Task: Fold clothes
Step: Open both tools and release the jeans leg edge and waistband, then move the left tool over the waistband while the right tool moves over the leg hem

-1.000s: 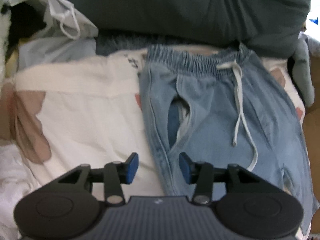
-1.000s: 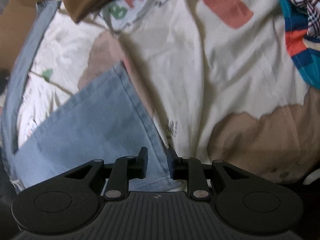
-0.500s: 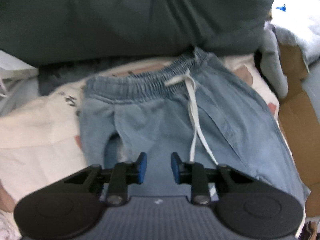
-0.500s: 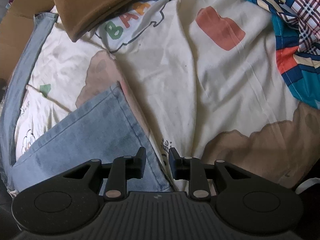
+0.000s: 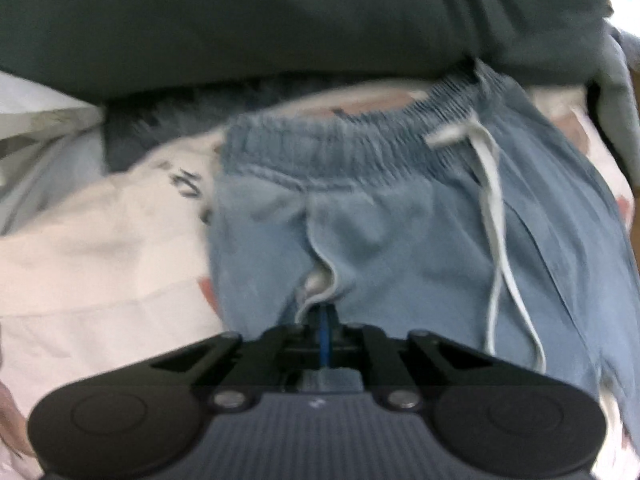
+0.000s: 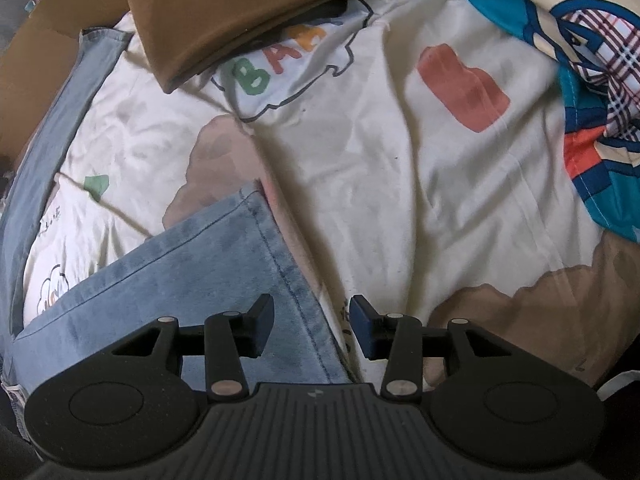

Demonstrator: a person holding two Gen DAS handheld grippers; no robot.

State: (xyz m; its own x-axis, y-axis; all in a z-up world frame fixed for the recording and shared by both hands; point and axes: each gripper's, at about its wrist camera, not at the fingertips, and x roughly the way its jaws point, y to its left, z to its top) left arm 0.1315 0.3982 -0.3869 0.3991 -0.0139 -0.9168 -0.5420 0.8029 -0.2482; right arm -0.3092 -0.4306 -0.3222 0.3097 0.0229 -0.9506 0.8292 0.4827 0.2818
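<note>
The jeans lie flat on the printed sheet, waistband at the far end. The left gripper has just clenched on a thin pinch of denim at the crotch seam; so little cloth could slip free when lifted, or only the top layer may rise and spoil the fold. The drawstring hangs loose and may trail crooked. The right gripper has just been opening and stands released over the leg hem, gripping nothing. A brown garment and a blue quilt crowd the far edges; a dark pillow lies close behind the waistband.
</note>
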